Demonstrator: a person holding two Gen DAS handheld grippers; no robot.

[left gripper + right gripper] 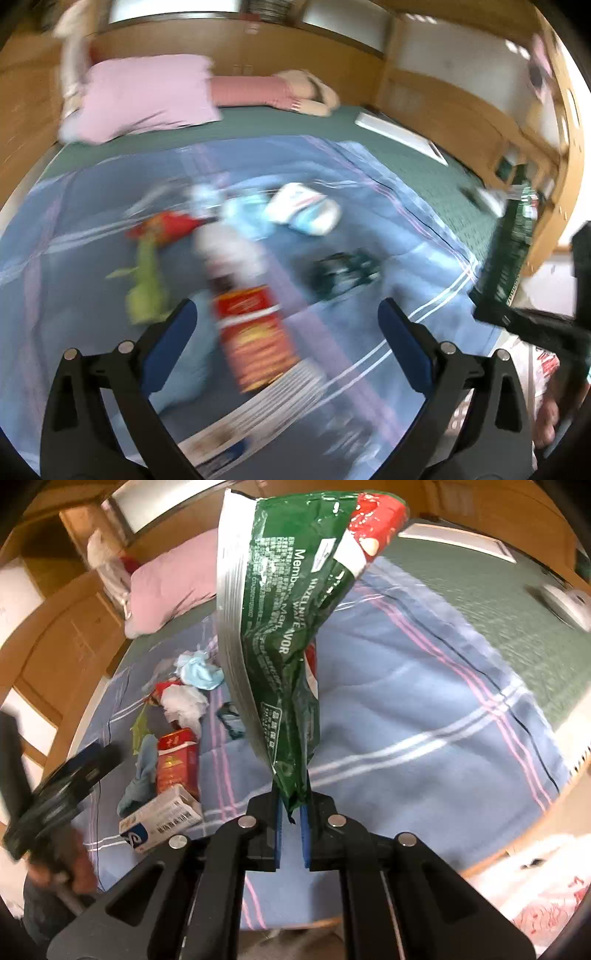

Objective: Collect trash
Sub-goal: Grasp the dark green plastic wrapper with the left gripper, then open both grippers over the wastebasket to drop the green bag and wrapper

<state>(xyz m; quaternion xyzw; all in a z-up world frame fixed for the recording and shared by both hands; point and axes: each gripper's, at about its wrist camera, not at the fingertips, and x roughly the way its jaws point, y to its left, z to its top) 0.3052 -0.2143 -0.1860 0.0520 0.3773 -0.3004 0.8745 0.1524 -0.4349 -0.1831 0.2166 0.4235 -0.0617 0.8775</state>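
1. Your right gripper is clamped on the bottom corner of a green wafer wrapper, which stands lifted above the blue plaid blanket.
2. Your left gripper hangs over the same blanket with its jaws apart and nothing between them.
3. On the blanket, left of the wrapper, lie a red box, a white carton, crumpled tissues and a blue cloth.
4. A pink pillow sits beyond the blanket.

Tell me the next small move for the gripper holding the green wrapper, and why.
Probably carry it to a trash bag, which I cannot identify here. The right gripper is shut on the green wrapper, lifted clear of the blue blanket; the left gripper is open and empty.
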